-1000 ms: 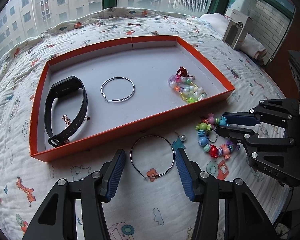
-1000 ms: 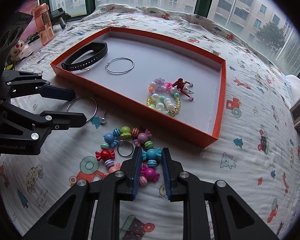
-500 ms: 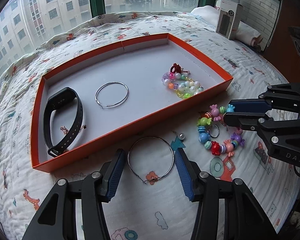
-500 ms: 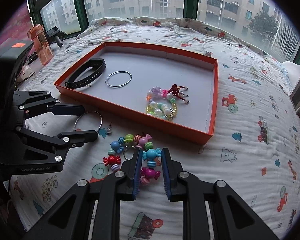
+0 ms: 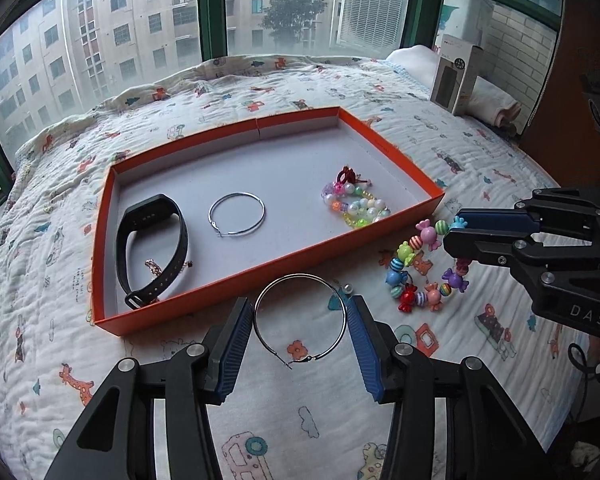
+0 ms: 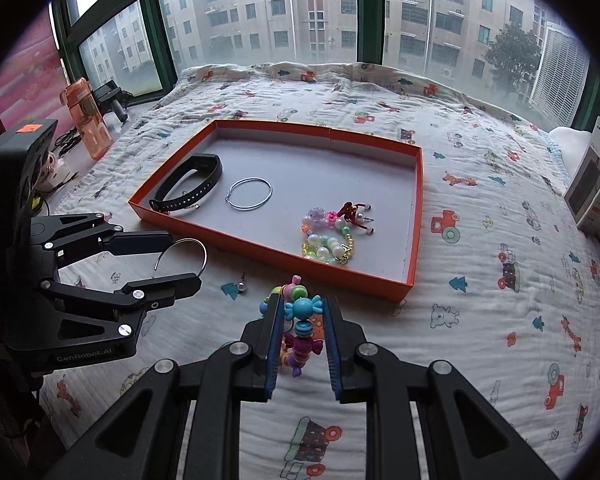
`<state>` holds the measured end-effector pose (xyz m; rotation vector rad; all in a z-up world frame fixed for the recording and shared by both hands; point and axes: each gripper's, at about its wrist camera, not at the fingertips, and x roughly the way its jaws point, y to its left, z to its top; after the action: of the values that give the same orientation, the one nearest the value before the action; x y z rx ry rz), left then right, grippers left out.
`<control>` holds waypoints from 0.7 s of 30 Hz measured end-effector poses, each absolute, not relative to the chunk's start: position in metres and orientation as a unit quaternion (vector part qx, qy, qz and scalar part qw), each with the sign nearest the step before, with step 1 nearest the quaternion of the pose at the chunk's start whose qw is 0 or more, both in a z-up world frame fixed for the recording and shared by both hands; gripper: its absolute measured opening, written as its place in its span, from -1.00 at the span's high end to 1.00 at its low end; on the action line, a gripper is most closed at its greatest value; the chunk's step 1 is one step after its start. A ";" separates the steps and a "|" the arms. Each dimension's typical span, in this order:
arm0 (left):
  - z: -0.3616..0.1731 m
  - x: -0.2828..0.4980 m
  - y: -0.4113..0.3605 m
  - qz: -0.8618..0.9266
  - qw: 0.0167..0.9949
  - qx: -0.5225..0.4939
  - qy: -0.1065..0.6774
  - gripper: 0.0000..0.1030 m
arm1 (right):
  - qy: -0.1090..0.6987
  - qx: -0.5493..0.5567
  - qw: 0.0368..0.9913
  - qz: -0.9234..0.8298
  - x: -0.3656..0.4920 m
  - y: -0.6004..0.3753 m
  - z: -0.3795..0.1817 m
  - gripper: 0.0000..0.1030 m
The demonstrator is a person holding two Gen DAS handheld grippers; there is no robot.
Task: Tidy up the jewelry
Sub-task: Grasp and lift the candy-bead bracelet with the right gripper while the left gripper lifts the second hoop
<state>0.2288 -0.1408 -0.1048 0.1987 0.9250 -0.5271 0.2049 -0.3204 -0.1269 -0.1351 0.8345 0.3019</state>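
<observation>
Both picks now up off bed: left hand-held gripper [image 5: 300, 320] pinches silver wire hoop earring [image 5: 300, 318]; right hand-held gripper [image 6: 302, 334] clamps multicolour candy-bead bracelet [image 6: 298, 328]. Next: orange tray [image 6: 276, 254].

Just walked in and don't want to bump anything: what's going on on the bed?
A person is sorting jewelry into an orange tray. The right gripper is shut on a candy-bead bracelet. The left gripper pinches a silver hoop. Another hoop, a black band and a pastel bracelet already lie inside.
</observation>
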 end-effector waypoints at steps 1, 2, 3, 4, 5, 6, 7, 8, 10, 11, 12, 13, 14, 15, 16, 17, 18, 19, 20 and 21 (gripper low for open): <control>-0.099 0.227 -0.139 -0.250 0.860 0.090 0.435 -0.01 | 0.401 -0.063 0.902 0.145 0.204 -0.320 -0.124 0.56; -0.092 0.225 -0.137 -0.249 0.863 0.087 0.430 -0.01 | 0.399 -0.060 0.904 0.143 0.203 -0.320 -0.122 0.56; -0.086 0.224 -0.136 -0.247 0.867 0.085 0.424 -0.01 | 0.396 -0.058 0.905 0.141 0.203 -0.319 -0.119 0.56; -0.080 0.222 -0.134 -0.246 0.870 0.083 0.419 -0.01 | 0.394 -0.056 0.907 0.139 0.202 -0.319 -0.115 0.56; -0.073 0.221 -0.133 -0.246 0.873 0.081 0.412 -0.01 | 0.390 -0.055 0.909 0.138 0.201 -0.319 -0.112 0.56; -0.066 0.219 -0.131 -0.244 0.877 0.080 0.406 -0.01 | 0.386 -0.054 0.911 0.137 0.201 -0.319 -0.109 0.56; -0.059 0.218 -0.130 -0.243 0.881 0.079 0.399 -0.01 | 0.383 -0.053 0.912 0.136 0.200 -0.319 -0.105 0.56; -0.052 0.217 -0.129 -0.242 0.884 0.078 0.392 -0.01 | 0.380 -0.051 0.914 0.133 0.200 -0.320 -0.102 0.56; -0.040 0.216 -0.127 -0.238 0.891 0.075 0.381 -0.01 | 0.372 -0.048 0.918 0.130 0.200 -0.320 -0.095 0.56; -0.034 0.215 -0.125 -0.236 0.893 0.072 0.376 -0.01 | 0.369 -0.046 0.920 0.128 0.199 -0.321 -0.091 0.56; -0.028 0.215 -0.124 -0.235 0.896 0.069 0.371 -0.01 | 0.365 -0.044 0.922 0.127 0.199 -0.321 -0.087 0.56; -0.023 0.214 -0.123 -0.234 0.898 0.067 0.366 -0.01 | 0.360 -0.043 0.923 0.126 0.199 -0.321 -0.083 0.56; -0.017 0.214 -0.122 -0.232 0.901 0.066 0.360 -0.01 | 0.355 -0.043 0.925 0.126 0.199 -0.321 -0.080 0.56; -0.012 0.213 -0.121 -0.231 0.904 0.065 0.355 -0.01 | 0.350 -0.044 0.927 0.125 0.199 -0.321 -0.076 0.56; -0.008 0.214 -0.120 -0.230 0.906 0.064 0.350 -0.01 | 0.346 -0.046 0.929 0.125 0.199 -0.320 -0.072 0.56; -0.004 0.214 -0.120 -0.228 0.908 0.062 0.346 -0.01 | 0.342 -0.046 0.930 0.124 0.199 -0.320 -0.069 0.56; 0.000 0.216 -0.120 -0.226 0.909 0.060 0.344 -0.01 | 0.339 -0.046 0.932 0.124 0.200 -0.320 -0.067 0.56; 0.003 0.218 -0.120 -0.225 0.911 0.056 0.341 -0.01 | 0.336 -0.047 0.933 0.122 0.201 -0.320 -0.064 0.56; 0.006 0.220 -0.119 -0.224 0.912 0.053 0.339 -0.01 | 0.333 -0.047 0.934 0.122 0.201 -0.319 -0.063 0.56; 0.009 0.221 -0.119 -0.222 0.914 0.050 0.336 -0.01 | 0.330 -0.046 0.935 0.121 0.203 -0.319 -0.060 0.56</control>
<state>0.2212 -0.1188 0.0087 0.1020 0.6929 -0.4579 0.2027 -0.3191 -0.0604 -0.0943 0.6749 0.2476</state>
